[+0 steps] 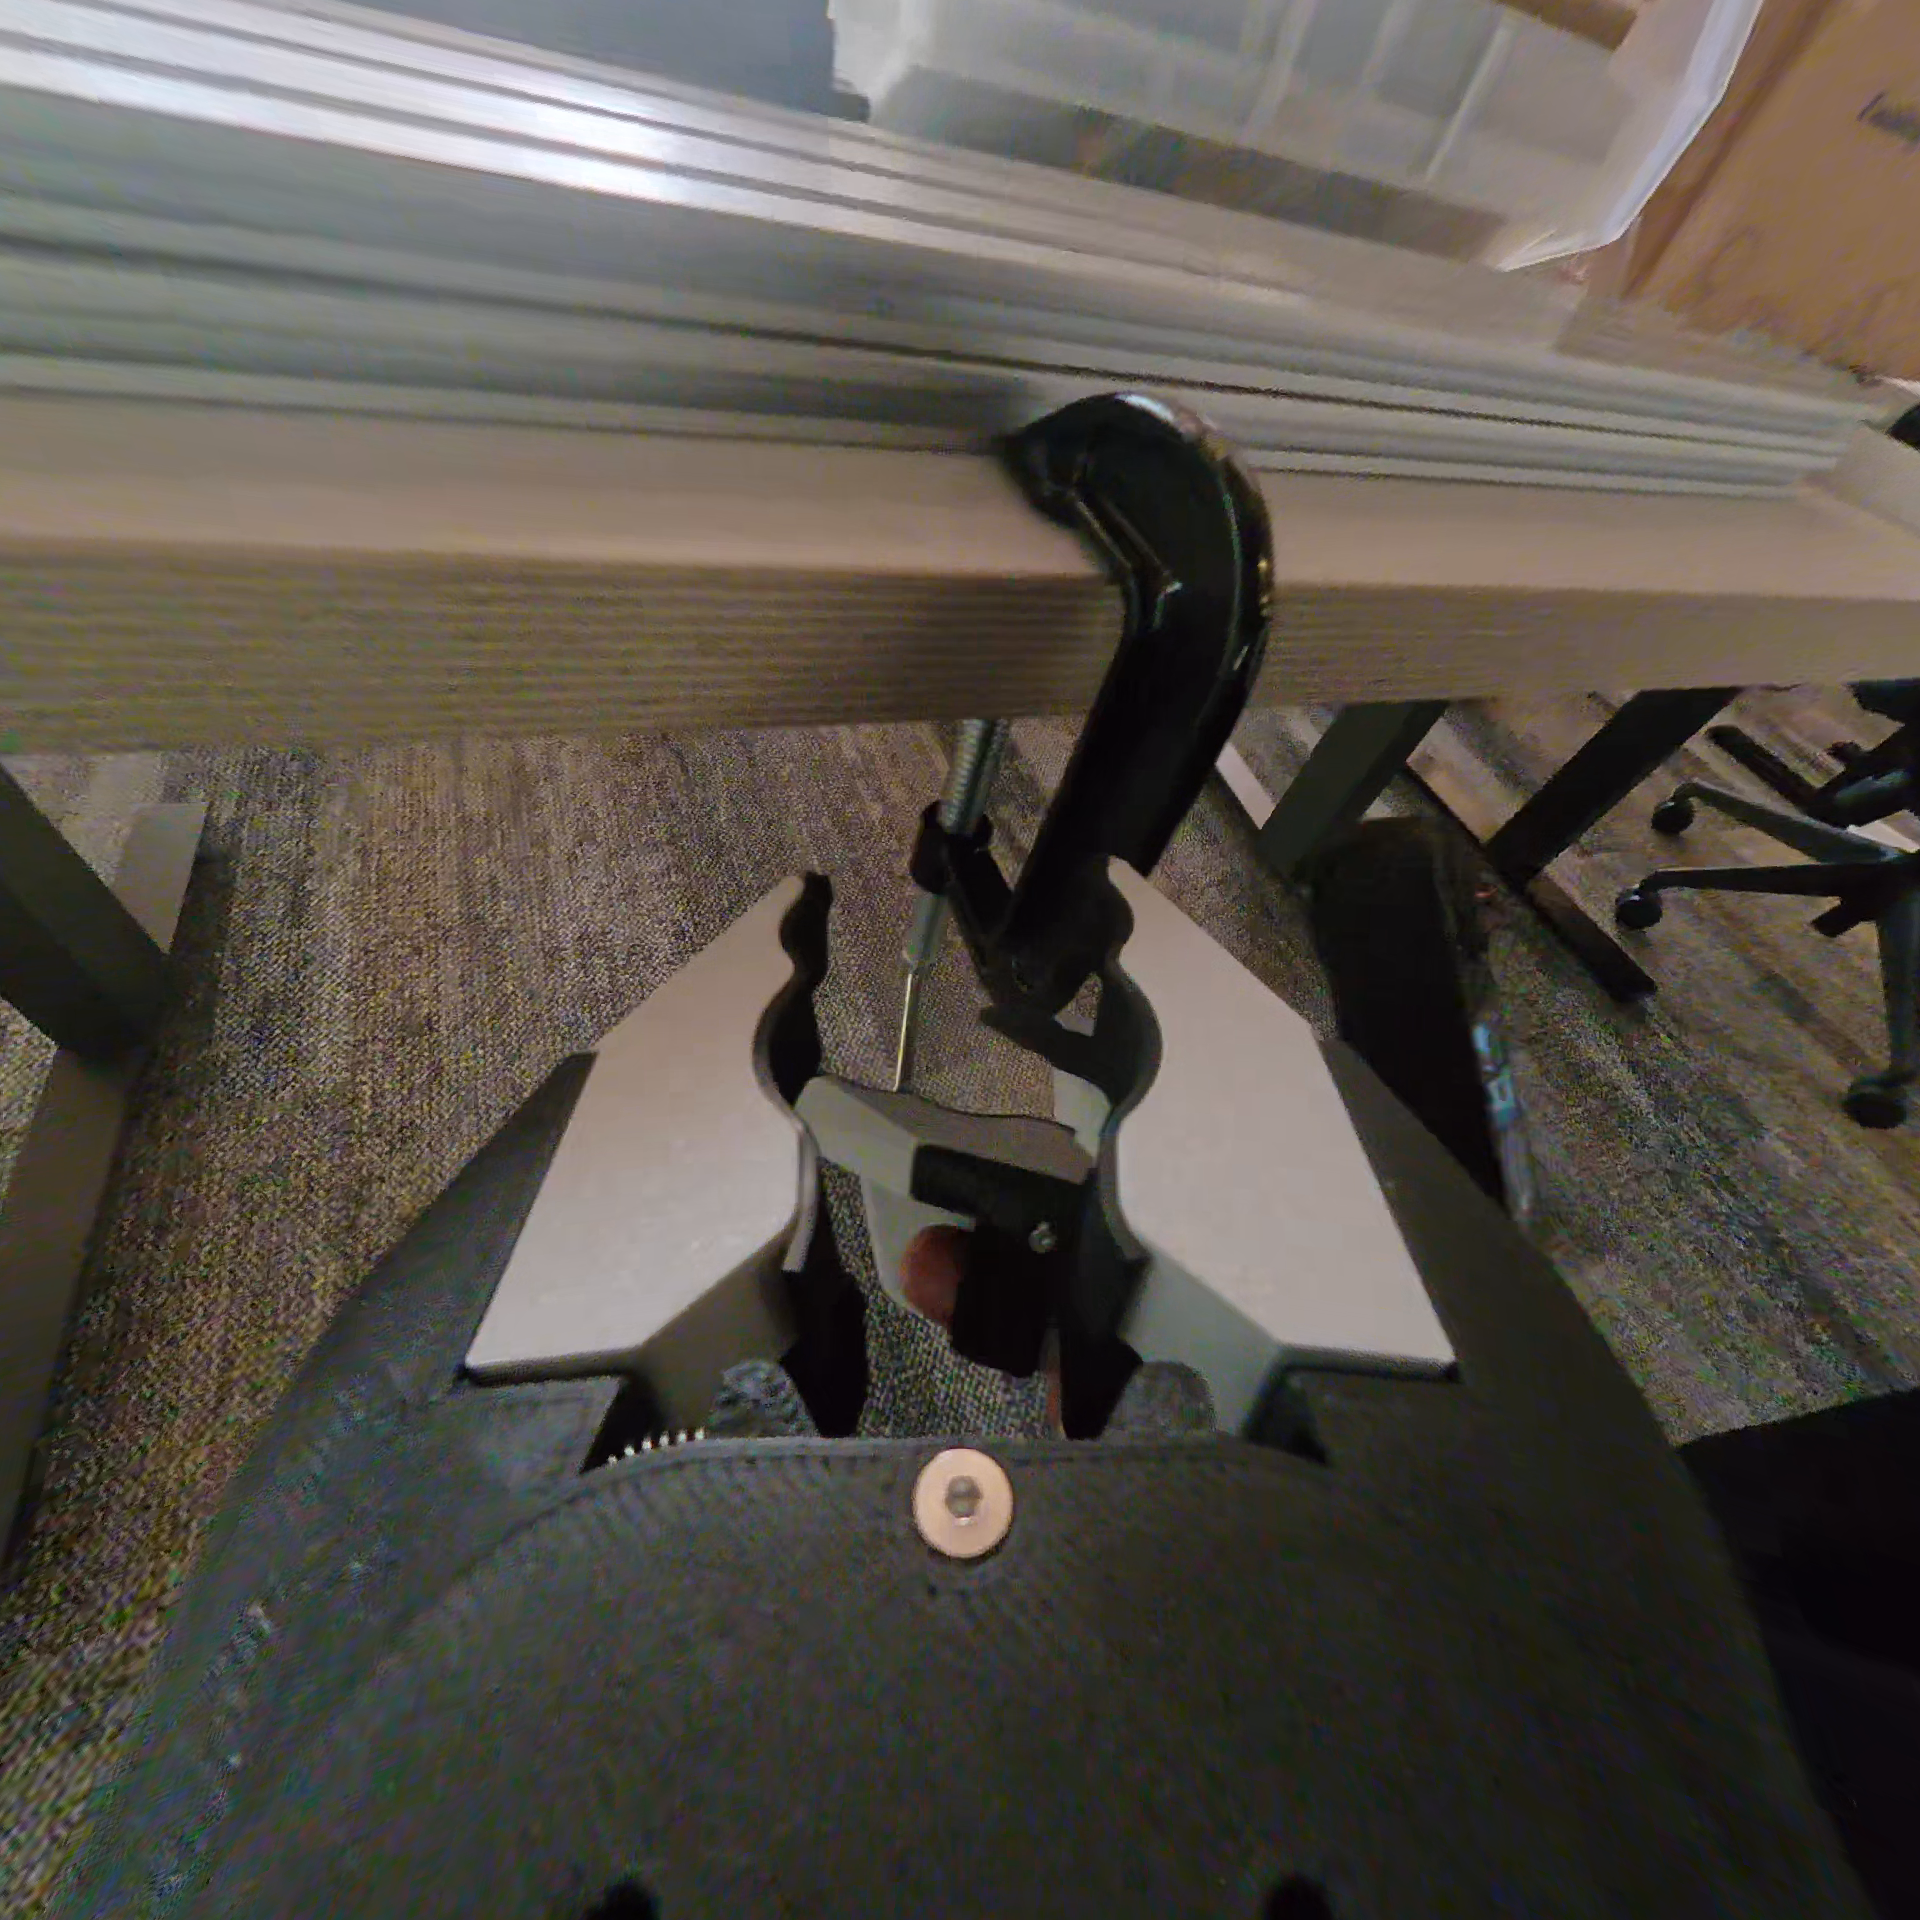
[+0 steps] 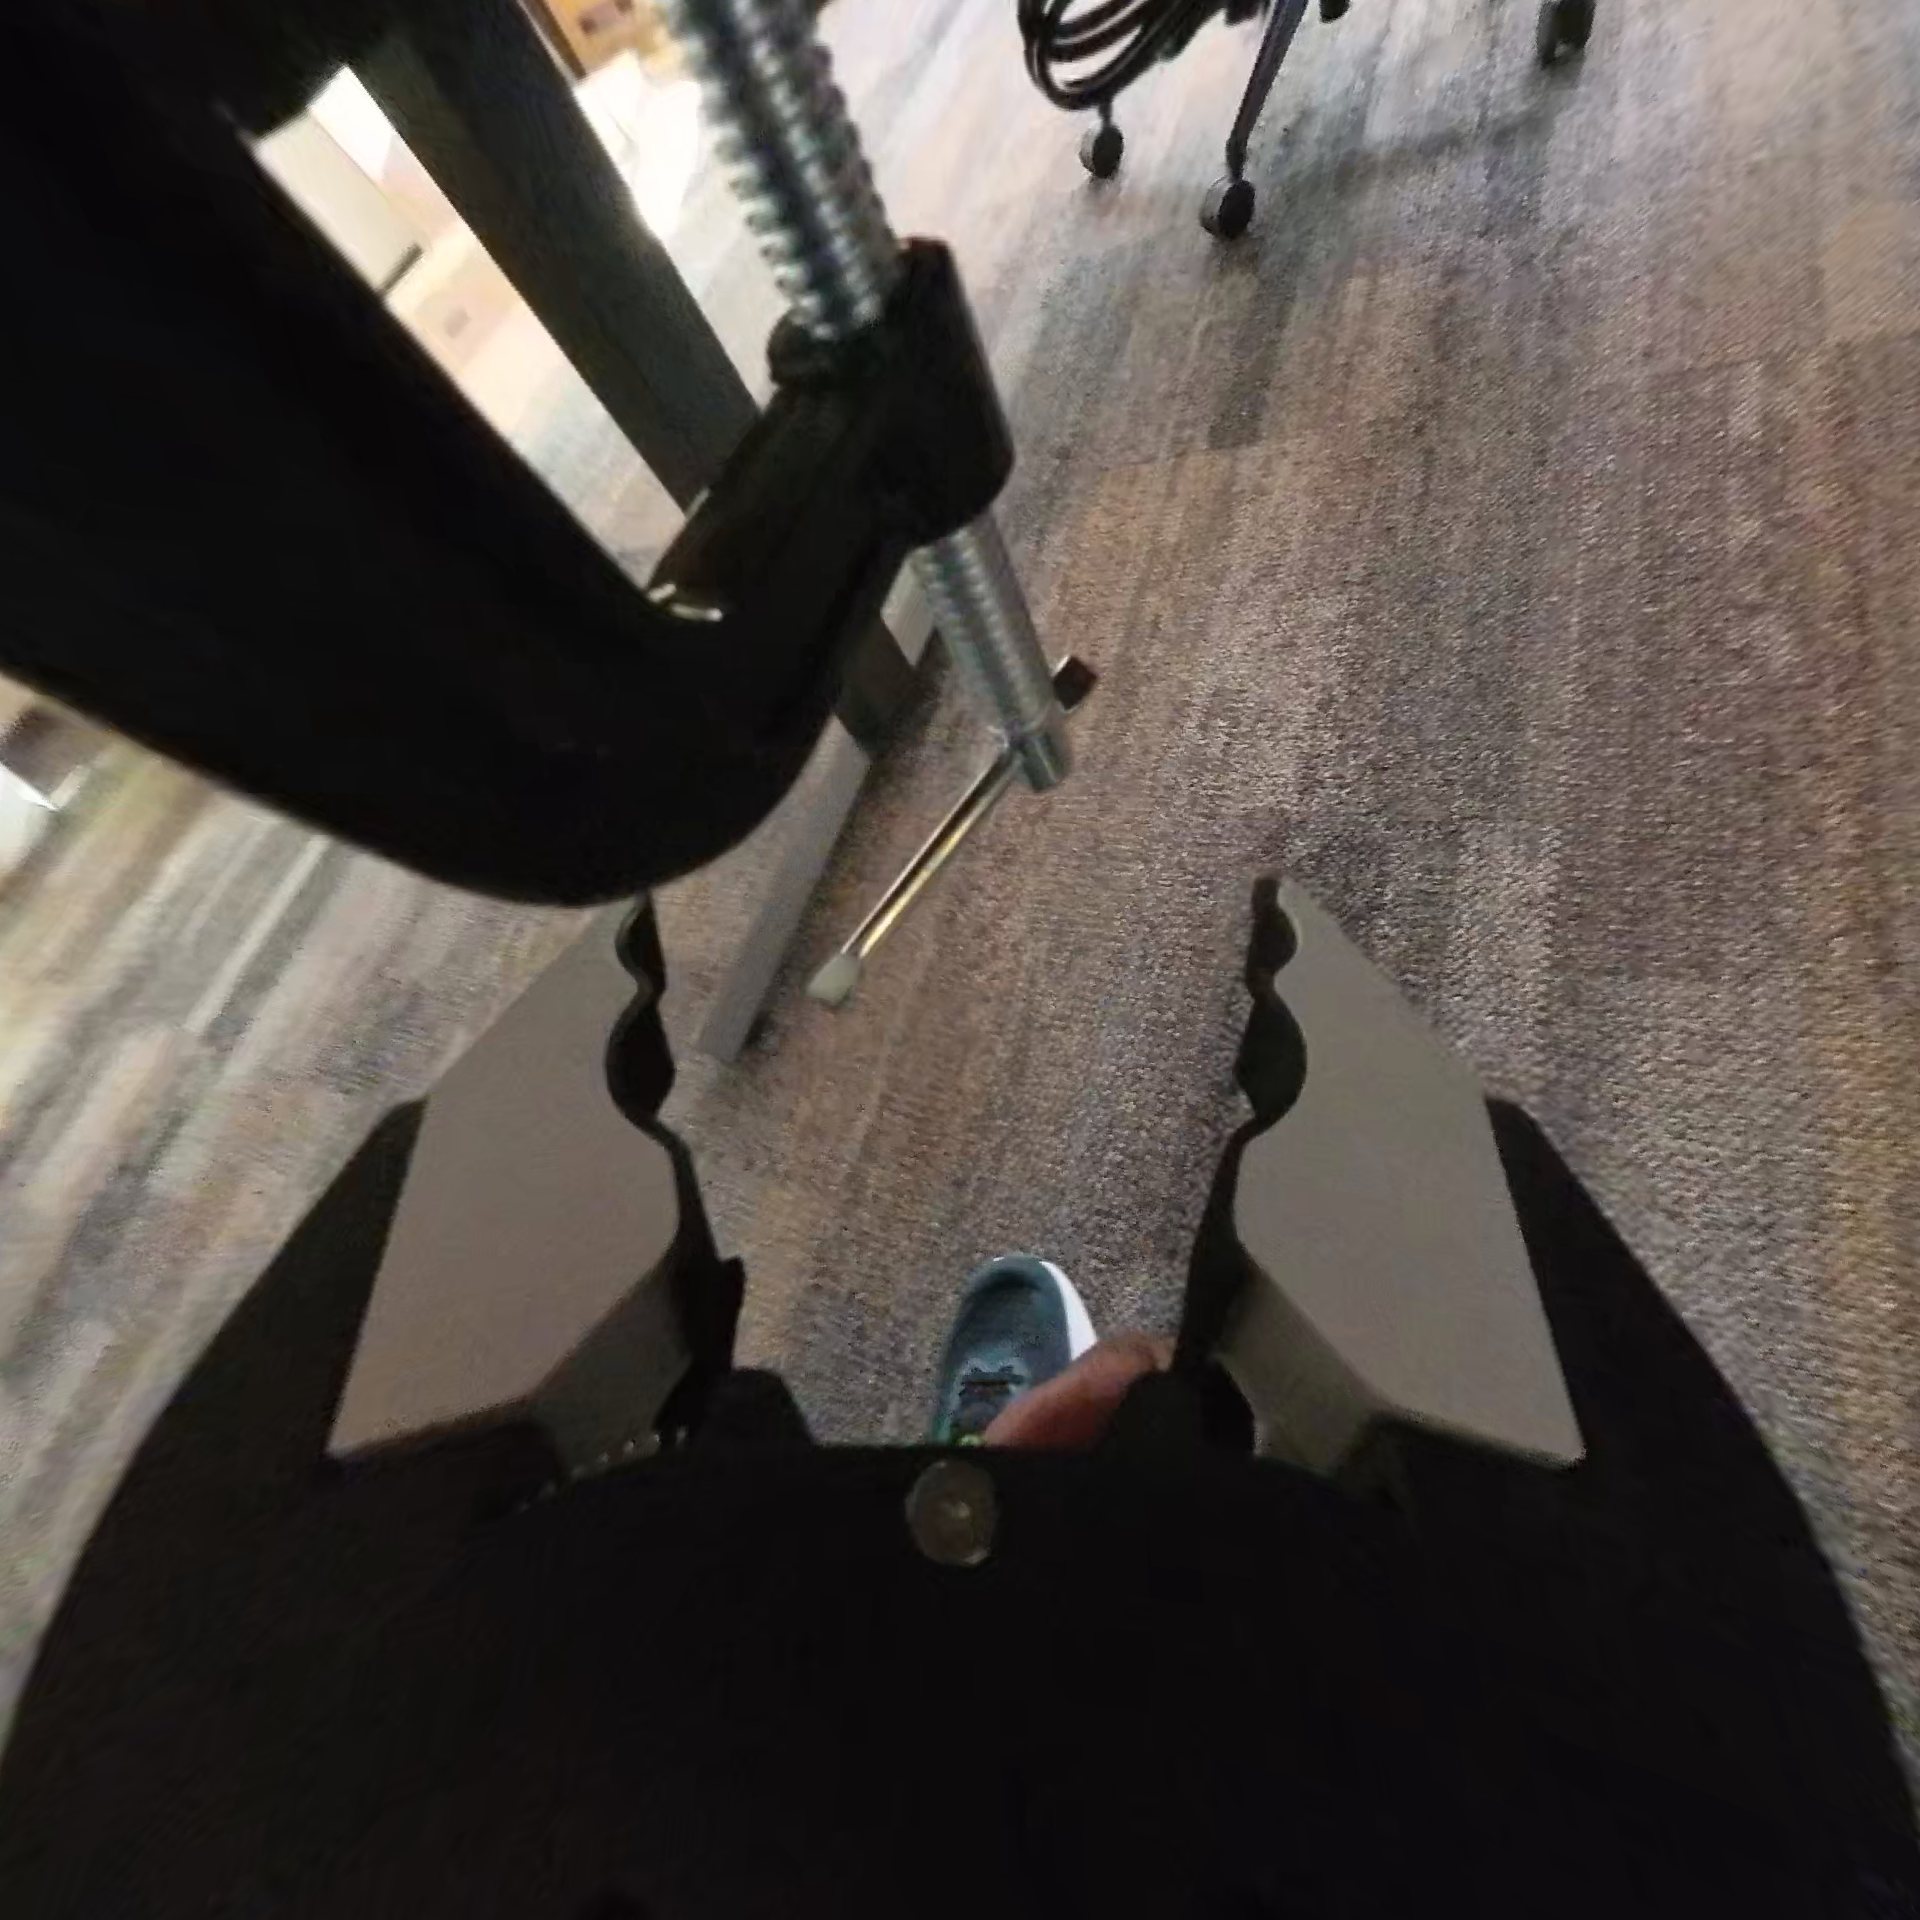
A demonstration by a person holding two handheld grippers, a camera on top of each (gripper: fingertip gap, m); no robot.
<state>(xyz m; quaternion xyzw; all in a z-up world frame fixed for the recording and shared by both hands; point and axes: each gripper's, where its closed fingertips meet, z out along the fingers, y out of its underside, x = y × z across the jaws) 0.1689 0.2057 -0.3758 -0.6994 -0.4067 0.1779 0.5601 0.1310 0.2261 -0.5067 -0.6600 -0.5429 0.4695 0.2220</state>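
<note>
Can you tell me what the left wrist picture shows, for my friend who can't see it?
A black C-clamp hooks over the edge of a grey wooden table, and the left gripper is closed around the clamp's lower end, beside its silver screw. Below is speckled carpet, with an office chair base at the right.

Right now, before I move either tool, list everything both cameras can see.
C-clamp: one, black, hooked over the table edge; lower frame between the left tool's fingers.
Clamp screw: one, silver, threaded, with a sliding bar handle below.
Table: one, grey wood-grain.
Plastic bin: one, clear, on the table.
Cardboard box: one, brown, far right.
Office chair: one, black, on carpet.
Shoe: one, teal.
Left tool: closed on the clamp.
Right tool: open, under the clamp, empty.
</note>
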